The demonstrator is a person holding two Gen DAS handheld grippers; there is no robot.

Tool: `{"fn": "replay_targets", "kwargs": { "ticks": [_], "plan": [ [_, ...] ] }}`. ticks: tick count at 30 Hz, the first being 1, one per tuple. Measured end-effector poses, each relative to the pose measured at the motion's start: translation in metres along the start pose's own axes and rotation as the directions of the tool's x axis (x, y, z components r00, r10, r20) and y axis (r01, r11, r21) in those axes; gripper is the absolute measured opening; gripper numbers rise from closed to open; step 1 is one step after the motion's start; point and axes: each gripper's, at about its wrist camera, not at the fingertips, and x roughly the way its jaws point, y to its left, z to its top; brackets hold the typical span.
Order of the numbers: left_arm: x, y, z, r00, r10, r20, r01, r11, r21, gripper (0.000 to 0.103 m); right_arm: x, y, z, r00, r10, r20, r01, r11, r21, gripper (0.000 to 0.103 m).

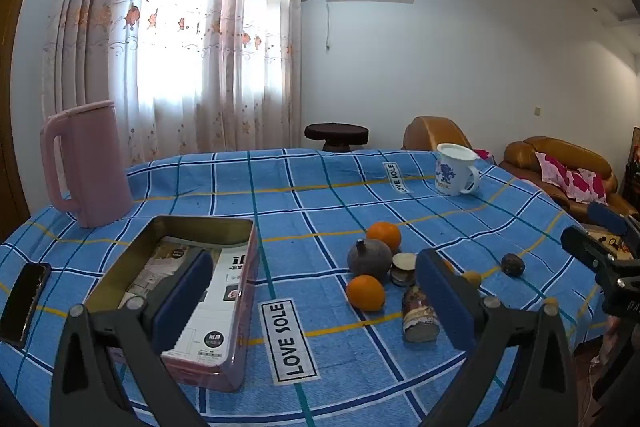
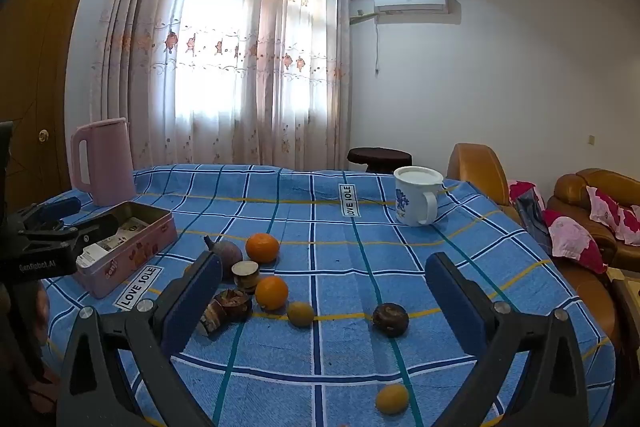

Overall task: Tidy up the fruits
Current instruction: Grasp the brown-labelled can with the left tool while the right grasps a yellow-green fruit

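Left gripper held low over near tabletop, blue padded fingers spread wide, gripping nothing. Right gripper likewise wide apart, empty, aimed across checked blue cloth. Fruits clustered mid-tabletop: two round glossy oranges, dull purple-grey round fruit with stem, small yellow fruit, dark wrinkled fruit, another yellow fruit near edge. Open pink metal tin at left, well apart from fruits. Smooth pink kettle far left; white mug far right.
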Motion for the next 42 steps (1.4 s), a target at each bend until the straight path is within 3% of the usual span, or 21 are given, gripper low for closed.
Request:
{"fn": "replay_targets", "kwargs": {
  "ticks": [34,42],
  "plan": [
    [0.006,-0.011,-0.013,1.0,-0.024,-0.018,0.024,1.0,0.007,0.103,0.003,-0.01,-0.014,0.999,-0.022,-0.045,0.023,0.999,0.025,0.102],
    [0.02,-0.032,-0.026,0.991,-0.089,-0.104,0.091,0.996,0.017,0.103,0.004,-0.041,-0.04,0.992,-0.073,-0.102,0.079,0.995,0.055,0.101]
  ]
}}
